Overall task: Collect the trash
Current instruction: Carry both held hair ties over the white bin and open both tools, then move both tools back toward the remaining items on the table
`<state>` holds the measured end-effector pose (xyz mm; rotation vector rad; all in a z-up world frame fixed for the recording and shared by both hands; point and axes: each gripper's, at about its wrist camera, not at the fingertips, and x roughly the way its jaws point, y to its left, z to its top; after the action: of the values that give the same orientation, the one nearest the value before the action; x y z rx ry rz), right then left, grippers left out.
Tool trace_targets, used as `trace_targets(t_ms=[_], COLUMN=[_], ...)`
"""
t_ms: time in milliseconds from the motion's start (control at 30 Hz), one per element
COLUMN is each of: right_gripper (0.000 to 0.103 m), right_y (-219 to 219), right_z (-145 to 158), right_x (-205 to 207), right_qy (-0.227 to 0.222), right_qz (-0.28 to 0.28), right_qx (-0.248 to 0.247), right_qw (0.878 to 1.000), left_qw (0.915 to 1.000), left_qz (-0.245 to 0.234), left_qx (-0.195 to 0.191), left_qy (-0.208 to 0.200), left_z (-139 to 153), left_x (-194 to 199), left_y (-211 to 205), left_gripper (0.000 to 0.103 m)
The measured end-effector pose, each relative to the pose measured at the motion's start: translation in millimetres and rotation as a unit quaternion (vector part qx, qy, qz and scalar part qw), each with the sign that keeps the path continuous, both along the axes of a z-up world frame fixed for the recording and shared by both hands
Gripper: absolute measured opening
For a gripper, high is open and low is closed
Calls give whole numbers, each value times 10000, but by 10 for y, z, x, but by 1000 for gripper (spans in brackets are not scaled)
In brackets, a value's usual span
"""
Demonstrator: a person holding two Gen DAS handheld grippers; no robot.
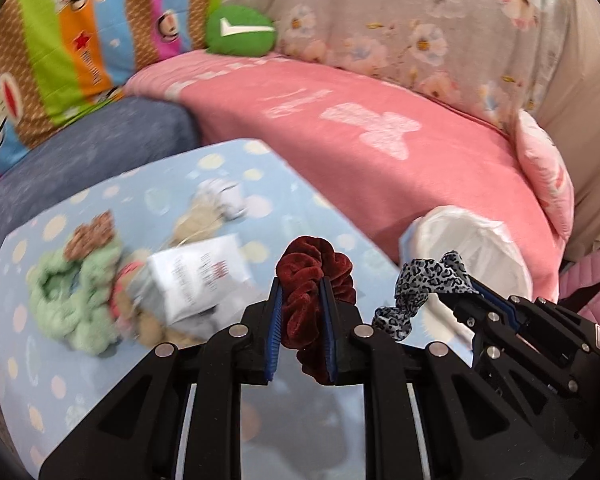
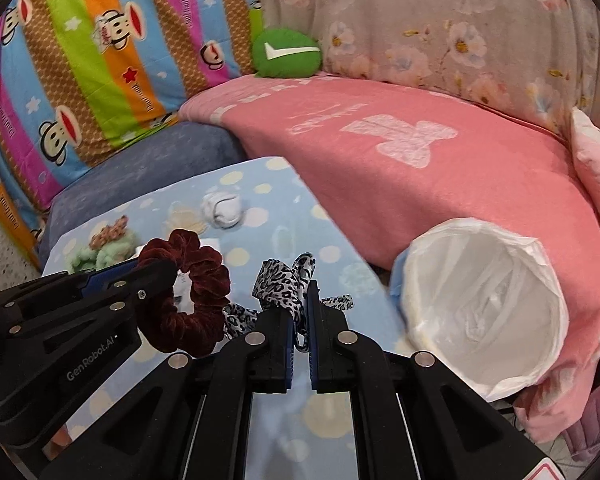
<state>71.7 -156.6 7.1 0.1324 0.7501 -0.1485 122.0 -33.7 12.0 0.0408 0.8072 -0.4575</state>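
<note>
My left gripper (image 1: 300,292) is shut on a dark red velvet scrunchie (image 1: 312,276), held above the light blue dotted table (image 1: 40,360); the scrunchie also shows in the right wrist view (image 2: 192,300). My right gripper (image 2: 300,292) is shut on a leopard-print scrunchie (image 2: 284,280), which also shows in the left wrist view (image 1: 424,284). A bin lined with a white bag (image 2: 488,304) stands at the table's right edge, just right of both grippers; it also shows in the left wrist view (image 1: 472,248).
On the table lie a green scrunchie (image 1: 76,300), a brown scrunchie (image 1: 90,234), a white paper packet (image 1: 196,280) and a crumpled white ball (image 2: 222,208). A sofa with a pink blanket (image 2: 420,168), a green cushion (image 2: 286,54) and striped bedding (image 2: 100,60) lies behind.
</note>
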Motion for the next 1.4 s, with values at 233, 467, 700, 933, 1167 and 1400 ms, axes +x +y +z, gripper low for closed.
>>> trace_targets(t_ms=[233,467,700,933,1167,1400], right_gripper=[5,5,6,44,57,59], right_y=[-854,-1525,-1928,-2060,-1991,-1837], right_z=[82,-71,-238,-310,-211,-61], right_x=[-104,-131,-125,-125,-125,-160], right_qy=[-93,107,317,412,317,133], right_qz=[-821,-1429,-1821,-2033,-2051,-1926], right_qx=[-91,-48,82,47,-182,-68], right_qw=[9965,9897,9827,9782,9781,9812], left_qw=[9974,9910,9839,9852,9914,9955], left_qz=[-699,-1281,-1717,-1650,-1226,-875], left_qx=[-173,-377,-404,-372,-403,-368], left_qy=[-90,38,293,285,208,55], left_z=[152,141,19,-32,18,99], left_x=[79,195,251,296,377,391], left_y=[-803,-1480,-1963,-2142,-1913,-1570], left_gripper=[17,17,18,55,67,68])
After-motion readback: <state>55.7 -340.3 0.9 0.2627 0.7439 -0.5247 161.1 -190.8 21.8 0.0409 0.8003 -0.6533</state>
